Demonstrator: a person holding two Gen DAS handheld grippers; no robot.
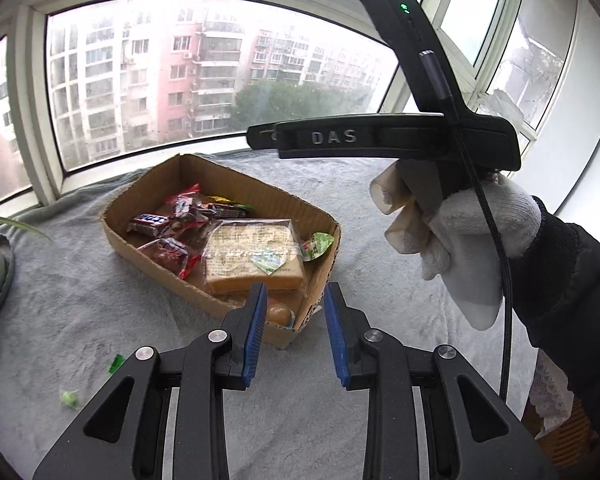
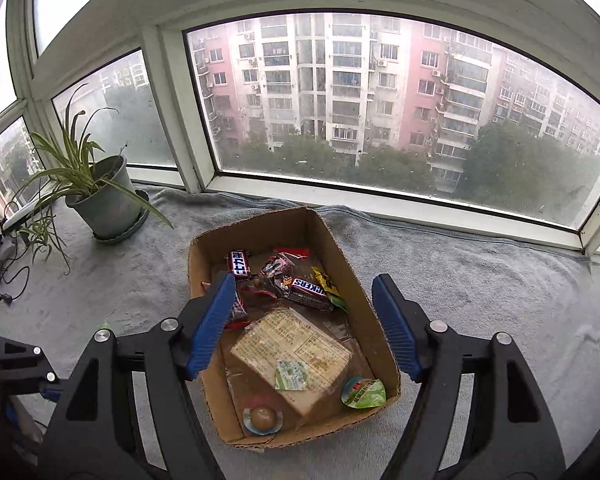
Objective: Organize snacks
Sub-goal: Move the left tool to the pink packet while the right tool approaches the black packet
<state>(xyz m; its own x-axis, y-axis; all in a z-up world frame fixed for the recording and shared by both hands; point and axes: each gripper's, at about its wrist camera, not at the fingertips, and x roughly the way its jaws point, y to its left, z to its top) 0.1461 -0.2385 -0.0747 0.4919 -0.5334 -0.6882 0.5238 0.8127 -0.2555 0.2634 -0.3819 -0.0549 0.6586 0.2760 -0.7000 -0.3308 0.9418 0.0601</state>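
An open cardboard box sits on the grey towel. It holds a wrapped bread loaf, Snickers bars, red candy packets, green jelly cups and a round sweet. My left gripper is open and empty above the box's near corner. My right gripper is open and empty, held above the box. Two green sweets lie on the towel at the left.
The grey towel covers a window ledge with window frames behind. A potted plant stands at the back left, with cables beside it. The gloved hand holding the right gripper's black handle fills the right of the left wrist view.
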